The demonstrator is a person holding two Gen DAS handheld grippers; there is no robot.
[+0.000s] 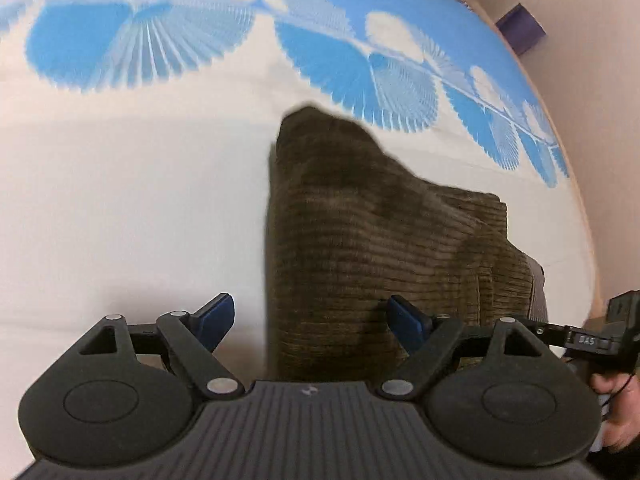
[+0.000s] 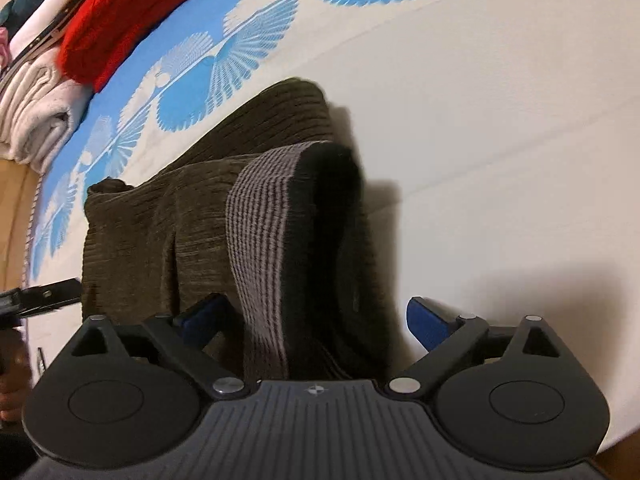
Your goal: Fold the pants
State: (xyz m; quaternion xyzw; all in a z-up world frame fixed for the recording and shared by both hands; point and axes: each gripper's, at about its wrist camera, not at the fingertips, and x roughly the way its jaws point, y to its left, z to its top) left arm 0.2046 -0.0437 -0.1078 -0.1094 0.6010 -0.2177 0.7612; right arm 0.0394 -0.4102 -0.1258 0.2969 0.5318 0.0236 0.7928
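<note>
A white sheet [image 1: 120, 200] printed with a band of blue fan shapes [image 2: 224, 64] covers the surface. Along its far edge lie a red fuzzy garment [image 2: 116, 16] and folded cream towels [image 2: 36, 104], touching. A purple box [image 1: 520, 32] stands beyond the edge.

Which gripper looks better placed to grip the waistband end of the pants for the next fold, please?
Probably the right gripper: its open jaws straddle the pants' waistband. The left gripper, also open, frames only a plain side edge.
</note>
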